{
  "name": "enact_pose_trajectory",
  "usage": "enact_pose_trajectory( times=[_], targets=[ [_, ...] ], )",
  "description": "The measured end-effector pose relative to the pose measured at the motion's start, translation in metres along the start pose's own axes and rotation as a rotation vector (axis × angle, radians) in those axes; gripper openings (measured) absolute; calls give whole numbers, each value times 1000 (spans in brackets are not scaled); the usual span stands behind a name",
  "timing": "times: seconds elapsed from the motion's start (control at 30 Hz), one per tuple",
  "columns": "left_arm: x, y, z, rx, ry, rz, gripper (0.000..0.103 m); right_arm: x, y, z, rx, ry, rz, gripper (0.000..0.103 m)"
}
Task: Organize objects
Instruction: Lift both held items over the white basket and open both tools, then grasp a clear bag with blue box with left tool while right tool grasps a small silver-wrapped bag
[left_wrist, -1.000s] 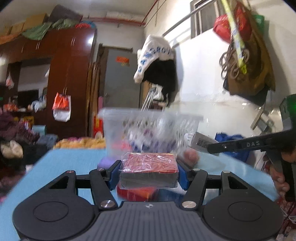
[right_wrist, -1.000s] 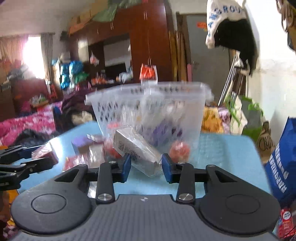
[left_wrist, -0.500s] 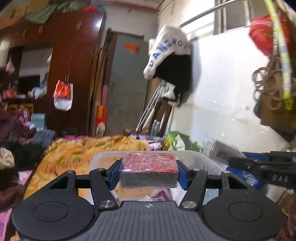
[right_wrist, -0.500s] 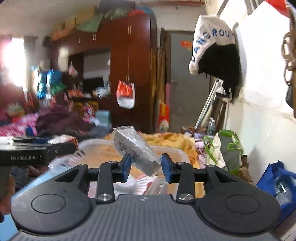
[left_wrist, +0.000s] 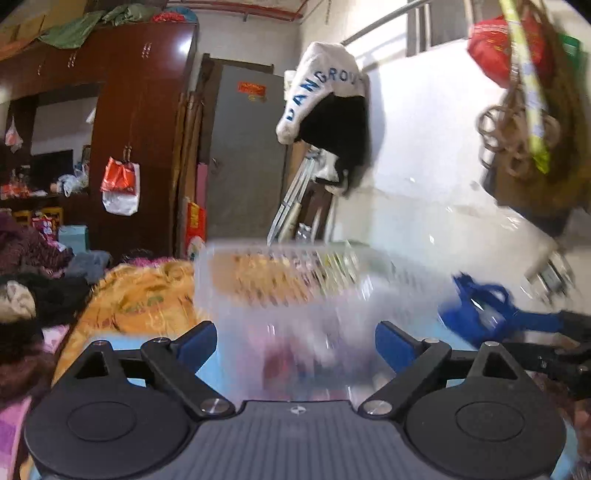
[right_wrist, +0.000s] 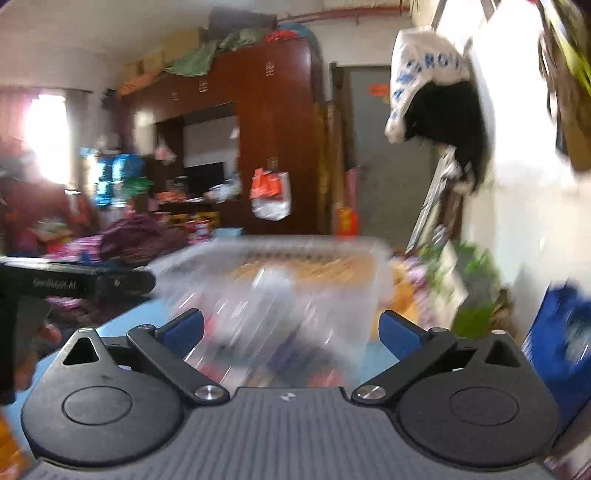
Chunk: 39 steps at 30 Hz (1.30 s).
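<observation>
In the left wrist view, the left tool (left_wrist: 295, 341) sits at the bottom of the frame with its blue-padded fingers (left_wrist: 195, 341) spread wide and nothing between them. Straight ahead, in the centre of the frame, stands a clear plastic basket (left_wrist: 295, 291), heavily blurred; pink, red and white shapes show through its wall, but they are too smeared to name. The basket rests on a light blue counter (left_wrist: 110, 338), a strip of which shows at the lower left beside the fingers. At the right edge of the frame, the right tool (left_wrist: 546, 347) reaches in as a dark bar, near a blue bag (left_wrist: 480, 306).

In the right wrist view, the right tool (right_wrist: 291, 332) is likewise spread wide and empty. The same basket (right_wrist: 280, 288) fills the centre of the frame, tilted in the blur, with dark and reddish contents showing low behind its wall. The counter (right_wrist: 122, 321) shows at the lower left. The left tool (right_wrist: 85, 282) enters from the left edge, level with the basket rim and just beside it; from this side I cannot tell how its fingers stand.

A dark wooden wardrobe (right_wrist: 258, 129) fills the upper middle of that frame, and a white and black garment (right_wrist: 432, 99) hangs on the wall at the upper right.
</observation>
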<state>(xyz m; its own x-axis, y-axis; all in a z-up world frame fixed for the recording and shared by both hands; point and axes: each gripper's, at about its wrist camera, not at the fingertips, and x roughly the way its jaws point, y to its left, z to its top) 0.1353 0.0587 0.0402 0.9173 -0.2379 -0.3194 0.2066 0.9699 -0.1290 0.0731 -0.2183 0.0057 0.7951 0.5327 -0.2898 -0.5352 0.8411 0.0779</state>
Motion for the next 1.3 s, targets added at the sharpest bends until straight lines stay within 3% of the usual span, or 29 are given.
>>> enact_pose_trajectory(
  times=[0.17,0.27,0.33,0.37,0.43,0.5,0.53,0.83,1.03,1.17,1.3],
  targets=[
    [-28,7,-58,-52,34,-27,95,-14,8,-50,85,68,44,103],
    [-35,4,-70,-46,32,-24,95,-15,21,-56,6,44,55,100],
    [-40,-1,-71,-27,15,-34,94,-12,32,-59,-60,56,33,84],
    [-44,-5,-72,-24,-1,-47,94,-9,35,-61,-72,71,42,79],
    [-51,-13,-76,-9,-21,-85,94,-1,35,-65,-63,112,91,59],
    [-55,-22,-79,31,-42,-96,94,4,38,-70,-75,130,116,54],
    [-55,-25,-80,48,-50,-91,94,4,40,-73,-86,138,122,44],
    [-31,-45,-93,99,20,-114,94,-21,14,-64,-36,61,67,44],
    [-19,-62,-104,173,45,-56,94,-24,2,-62,-1,46,59,44],
    [-21,-71,-107,206,33,-44,78,-24,2,-62,0,42,56,44],
    [-22,-73,-109,216,23,-42,75,-25,2,-61,-4,39,58,44]
  ],
)
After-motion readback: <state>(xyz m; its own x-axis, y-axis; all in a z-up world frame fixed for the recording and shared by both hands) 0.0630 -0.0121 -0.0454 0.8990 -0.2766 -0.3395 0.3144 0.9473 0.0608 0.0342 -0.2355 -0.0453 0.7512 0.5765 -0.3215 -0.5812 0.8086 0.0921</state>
